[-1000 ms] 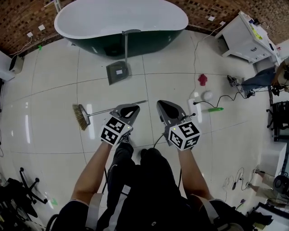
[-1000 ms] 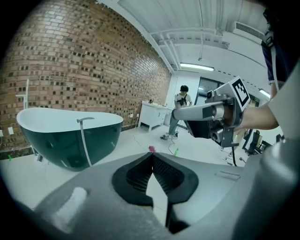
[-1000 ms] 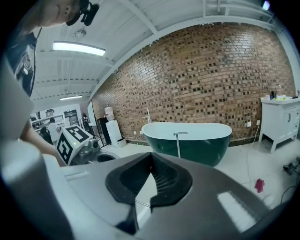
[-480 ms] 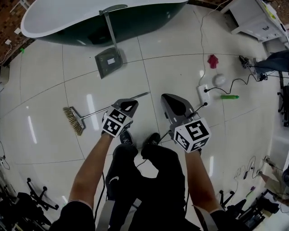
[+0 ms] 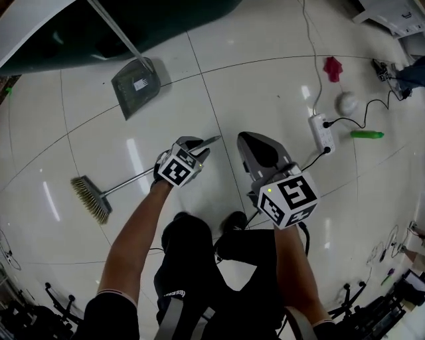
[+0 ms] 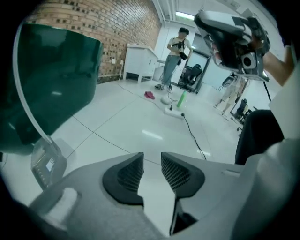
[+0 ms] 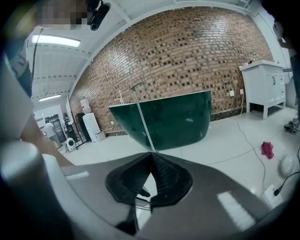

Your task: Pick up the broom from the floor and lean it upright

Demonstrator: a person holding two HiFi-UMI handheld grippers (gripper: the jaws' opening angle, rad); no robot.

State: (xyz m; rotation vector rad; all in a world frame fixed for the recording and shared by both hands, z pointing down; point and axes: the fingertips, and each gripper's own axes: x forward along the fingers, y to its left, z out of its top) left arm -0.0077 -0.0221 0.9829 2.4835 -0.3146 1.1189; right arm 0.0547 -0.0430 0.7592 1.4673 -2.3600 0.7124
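Grippers number two: the left gripper [image 5: 194, 143] has its jaws opening over bare floor, with nothing between them, and the right gripper [image 5: 252, 141] is closed and empty. One broom [image 5: 99, 194] lies flat on the white tile floor [image 5: 265, 73], its handle end showing just past the left gripper. Farther off are one dustpan [image 5: 135, 85], handle upright by one green bathtub [image 5: 179, 16], and to the right one power strip [image 5: 321, 132], one green bottle [image 5: 367, 134], one white ball [image 5: 345, 103] and one red cloth [image 5: 333, 67].
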